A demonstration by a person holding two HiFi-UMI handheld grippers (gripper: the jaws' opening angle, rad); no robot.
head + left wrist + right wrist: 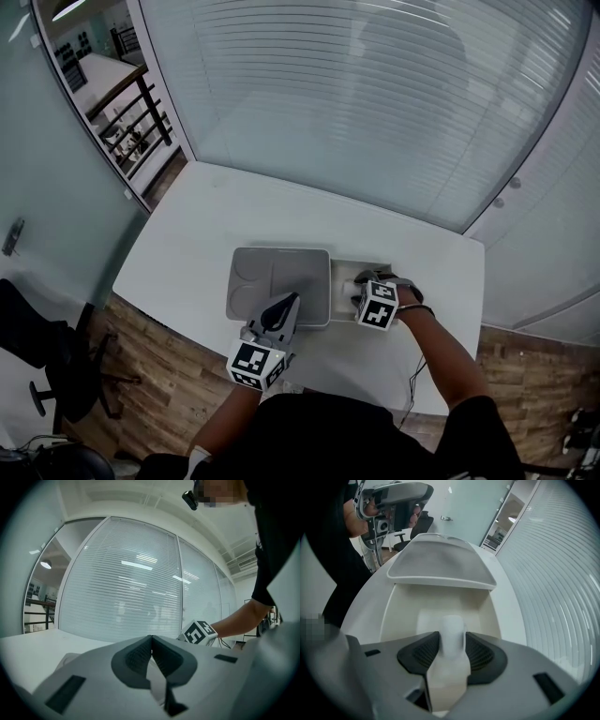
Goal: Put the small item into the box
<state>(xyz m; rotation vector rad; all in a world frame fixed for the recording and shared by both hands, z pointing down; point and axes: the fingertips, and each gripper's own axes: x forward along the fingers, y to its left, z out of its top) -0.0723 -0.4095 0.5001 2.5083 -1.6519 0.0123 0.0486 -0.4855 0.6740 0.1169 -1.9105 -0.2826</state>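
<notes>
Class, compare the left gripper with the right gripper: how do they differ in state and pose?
Left gripper: jaws together, empty; right gripper: jaws hold a small white item. Left lies level over the lid; right tilts down into the box. Both carry marker cubes.

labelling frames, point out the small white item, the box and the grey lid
small white item (452, 637): right gripper view, upper end
box (393, 613): right gripper view, left inner wall
grey lid (292, 267): head view, flat middle
</notes>
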